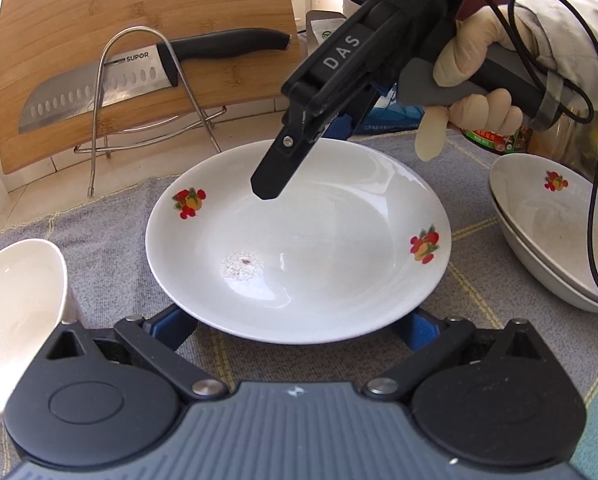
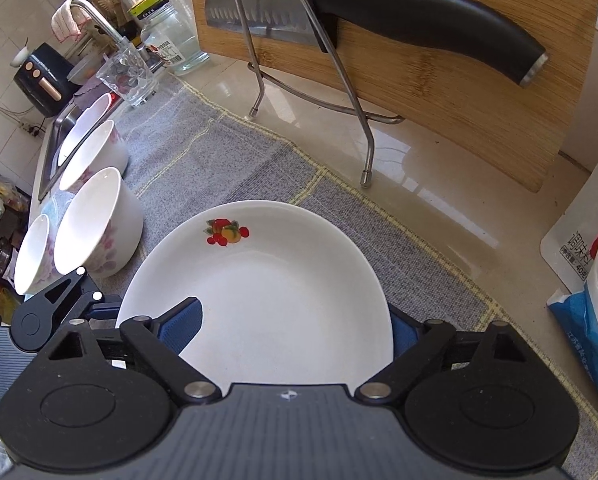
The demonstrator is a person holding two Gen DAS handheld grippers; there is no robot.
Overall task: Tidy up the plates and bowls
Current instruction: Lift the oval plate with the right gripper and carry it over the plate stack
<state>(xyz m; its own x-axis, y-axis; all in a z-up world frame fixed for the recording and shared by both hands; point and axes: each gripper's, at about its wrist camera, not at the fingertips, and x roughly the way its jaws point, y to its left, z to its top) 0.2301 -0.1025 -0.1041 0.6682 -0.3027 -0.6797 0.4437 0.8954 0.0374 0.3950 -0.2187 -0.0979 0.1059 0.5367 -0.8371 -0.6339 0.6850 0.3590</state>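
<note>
A white plate with fruit prints (image 1: 299, 240) lies on the grey mat (image 1: 111, 240); it also shows in the right wrist view (image 2: 267, 292). My left gripper (image 1: 297, 330) is open, with the plate's near rim lying over its blue pads. My right gripper (image 2: 295, 328) is at the plate's far rim, one blue pad over the plate and one under it; in the left wrist view its finger (image 1: 279, 164) reaches over the rim. Stacked plates (image 1: 551, 232) sit at the right. Several white bowls (image 2: 99, 220) stand at the left.
A bamboo cutting board (image 1: 139, 40) with a knife (image 1: 139, 76) leans in a wire stand (image 1: 147, 92) behind the mat. A sink (image 2: 59, 136), a faucet and a glass (image 2: 129, 76) are at the far left. Bottles (image 1: 495, 140) and a bag (image 2: 591, 272) stand at the right.
</note>
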